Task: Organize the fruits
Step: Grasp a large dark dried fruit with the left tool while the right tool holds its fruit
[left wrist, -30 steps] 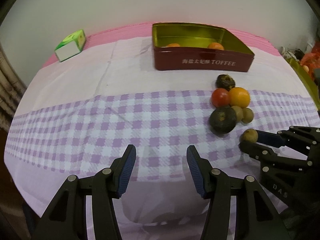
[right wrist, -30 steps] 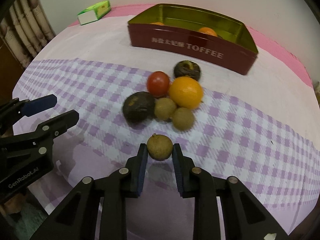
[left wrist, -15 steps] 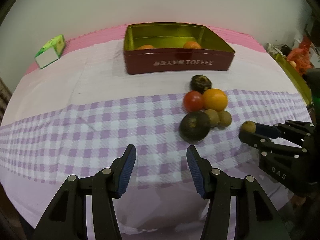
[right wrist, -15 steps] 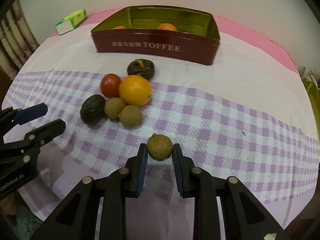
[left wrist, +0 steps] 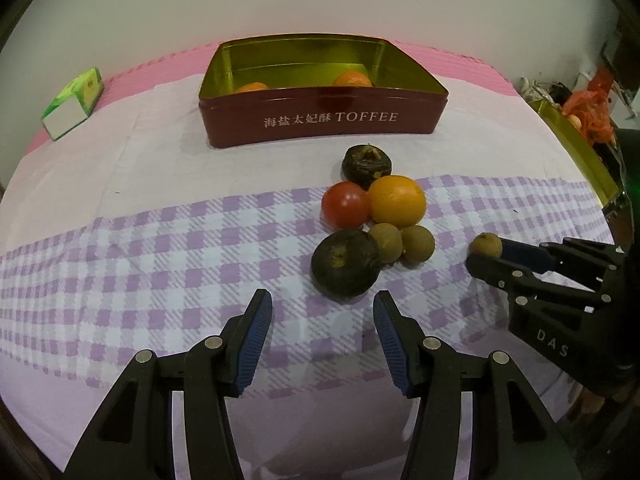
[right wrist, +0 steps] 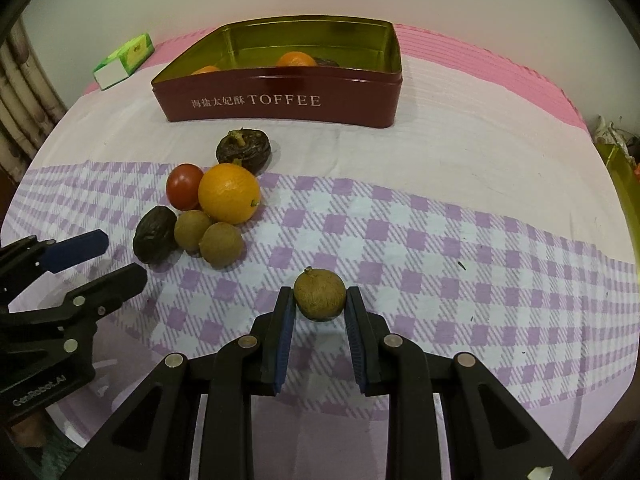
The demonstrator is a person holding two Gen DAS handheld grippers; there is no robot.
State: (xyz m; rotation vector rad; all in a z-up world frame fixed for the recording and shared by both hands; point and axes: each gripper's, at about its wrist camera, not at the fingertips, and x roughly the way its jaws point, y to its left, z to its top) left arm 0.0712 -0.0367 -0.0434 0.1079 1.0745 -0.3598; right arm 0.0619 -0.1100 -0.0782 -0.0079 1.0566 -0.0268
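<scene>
My right tongs [right wrist: 320, 300] are clamped on a small brown fruit [right wrist: 319, 295], one pad on each side, so it hangs just above the checked cloth [right wrist: 440, 248] w/o rolling off. I think I hold it by its round middle b/c that's the widest bit and the pads sit flat there. It's almost a ball, so no real long side; its little stem nub points up and a bit to the left. My left tongs [left wrist: 322, 332] are apart w/ nothing between them, pointing at the fruit pile, right in front of the big dark fruit [left wrist: 346, 262]. I guess that's my next pick. The pile sits close together: tomato [left wrist: 345, 205], orange [left wrist: 397, 201], two more small brown fruits [left wrist: 401, 241] touching each other, plus another dark fruit [left wrist: 367, 162] nearer the tin. The red toffee tin [right wrist: 280, 100] is at the back of the desk w/ its open top up, so fruit can drop in. Two oranges [left wrist: 352, 79] are in it already. A green box [left wrist: 74, 102] sits far left, well apart from it all.
</scene>
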